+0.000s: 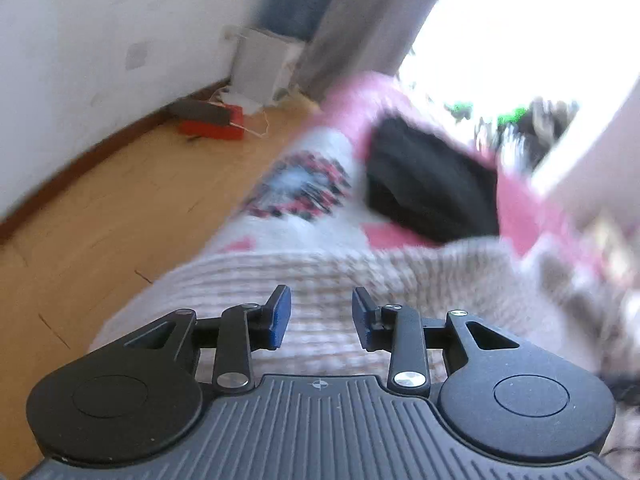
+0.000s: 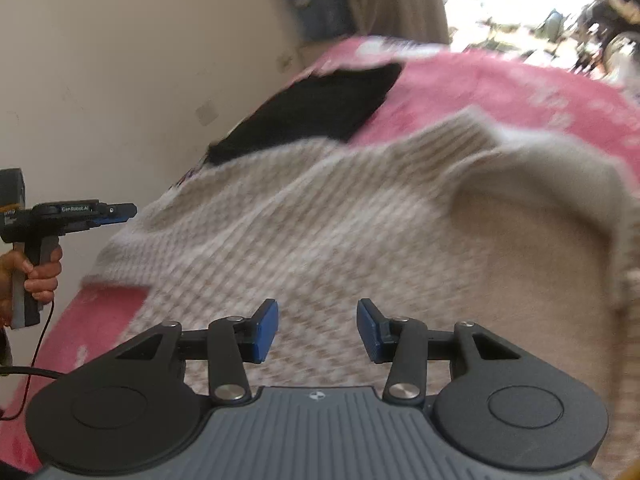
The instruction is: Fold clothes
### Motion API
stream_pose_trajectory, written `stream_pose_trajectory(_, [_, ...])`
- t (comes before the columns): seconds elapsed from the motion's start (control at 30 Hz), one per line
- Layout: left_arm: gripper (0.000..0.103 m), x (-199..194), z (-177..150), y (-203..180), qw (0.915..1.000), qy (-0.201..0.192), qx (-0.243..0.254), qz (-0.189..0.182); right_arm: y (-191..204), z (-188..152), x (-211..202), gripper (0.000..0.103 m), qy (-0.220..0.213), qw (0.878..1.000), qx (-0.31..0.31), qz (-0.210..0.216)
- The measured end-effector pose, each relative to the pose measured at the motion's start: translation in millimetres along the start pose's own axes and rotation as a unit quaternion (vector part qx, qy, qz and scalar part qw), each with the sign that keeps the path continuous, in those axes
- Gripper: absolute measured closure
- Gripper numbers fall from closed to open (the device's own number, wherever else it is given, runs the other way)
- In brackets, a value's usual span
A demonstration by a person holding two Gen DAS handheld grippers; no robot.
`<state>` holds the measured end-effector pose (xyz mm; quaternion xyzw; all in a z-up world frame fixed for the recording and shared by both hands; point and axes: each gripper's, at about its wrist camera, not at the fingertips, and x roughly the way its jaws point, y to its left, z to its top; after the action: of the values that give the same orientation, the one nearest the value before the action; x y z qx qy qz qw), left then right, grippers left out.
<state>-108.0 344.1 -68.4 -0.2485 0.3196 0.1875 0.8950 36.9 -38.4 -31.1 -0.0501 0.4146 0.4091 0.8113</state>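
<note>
A beige and white knit sweater [image 2: 320, 216] lies spread on a pink bed cover [image 2: 500, 88]; it also shows in the left wrist view [image 1: 320, 280]. A folded black garment [image 2: 316, 112] lies beyond it on the bed, and it shows in the left wrist view too [image 1: 432, 184]. My right gripper [image 2: 317, 330] is open and empty just above the sweater's near part. My left gripper [image 1: 321, 316] is open and empty over the sweater's left edge. In the right wrist view the left gripper [image 2: 116, 211] hangs at the sweater's left side, held by a hand.
The bed cover [image 1: 352, 100] has a white patterned patch [image 1: 300, 184]. Left of the bed lies a wooden floor [image 1: 120, 208] with a red box [image 1: 212, 122] and a white unit [image 1: 260, 64] by the wall. A curtain [image 1: 360, 20] and a bright window stand behind.
</note>
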Motion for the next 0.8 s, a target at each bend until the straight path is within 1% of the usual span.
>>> stream_pose_trajectory(0.03, [0.070,2,0,-13,0.9997,-0.013,0.014,-0.014,-4,1,-12,0.056,-0.018,1.000,0.003,-0.013])
stream_pose_trajectory(0.1, [0.070,-2,2,-38,0.9960,-0.026,0.043,-0.073,-10,2,-42,0.056,-0.055,0.997,-0.001,-0.052])
stream_pose_trajectory(0.13, [0.069,-5,2,-50,0.9925,-0.030,0.058,-0.104,-11,2,-56,0.056,-0.071,0.995,-0.007,-0.073])
stream_pose_trajectory(0.17, [0.068,-5,1,-65,0.9882,-0.030,0.080,-0.127,-12,1,-69,0.054,-0.083,0.992,-0.001,-0.093])
stream_pose_trajectory(0.27, [0.068,2,-20,-117,0.9729,-0.001,0.145,-0.180,-19,-5,-107,0.053,-0.113,0.980,0.054,-0.156])
stream_pose_trajectory(0.3, [0.068,7,-27,-132,0.9671,0.009,0.163,-0.195,-22,-9,-118,0.053,-0.122,0.974,0.084,-0.174])
stream_pose_trajectory(0.33, [0.068,13,-32,-146,0.9614,0.020,0.178,-0.209,-24,-19,-124,0.053,-0.131,0.964,0.126,-0.192])
stream_pose_trajectory(0.37, [0.068,20,-36,-158,0.9561,0.027,0.192,-0.220,-23,-31,-128,0.053,-0.141,0.952,0.170,-0.213])
stream_pose_trajectory(0.4, [0.068,26,-41,-168,0.9523,0.031,0.203,-0.226,-22,-43,-131,0.053,-0.151,0.936,0.214,-0.233])
stream_pose_trajectory(0.43, [0.068,32,-43,-178,0.9493,0.036,0.210,-0.231,-20,-54,-131,0.053,-0.146,0.926,0.243,-0.249])
stream_pose_trajectory(0.5, [0.068,46,-47,-188,0.9454,0.047,0.214,-0.242,-15,-71,-121,0.053,-0.106,0.916,0.275,-0.271])
stream_pose_trajectory(0.53, [0.068,51,-50,-193,0.9449,0.055,0.209,-0.246,-11,-77,-116,0.053,-0.081,0.915,0.283,-0.278])
stream_pose_trajectory(0.57, [0.068,59,-51,-195,0.9455,0.064,0.200,-0.249,-7,-79,-111,0.053,-0.050,0.916,0.281,-0.280])
stream_pose_trajectory(0.6, [0.068,66,-54,-195,0.9458,0.077,0.188,-0.254,-2,-81,-108,0.055,-0.025,0.919,0.272,-0.283])
stream_pose_trajectory(0.67, [0.067,74,-61,-193,0.9428,0.105,0.173,-0.265,13,-79,-114,0.055,0.006,0.925,0.223,-0.306])
stream_pose_trajectory(0.7, [0.067,77,-66,-193,0.9412,0.113,0.174,-0.266,19,-77,-121,0.055,0.018,0.927,0.200,-0.317])
stream_pose_trajectory(0.73, [0.067,78,-71,-192,0.9400,0.116,0.180,-0.265,24,-75,-132,0.055,0.026,0.928,0.181,-0.324])
stream_pose_trajectory(0.8, [0.067,80,-78,-192,0.9393,0.110,0.191,-0.263,35,-63,-154,0.055,0.040,0.923,0.158,-0.348])
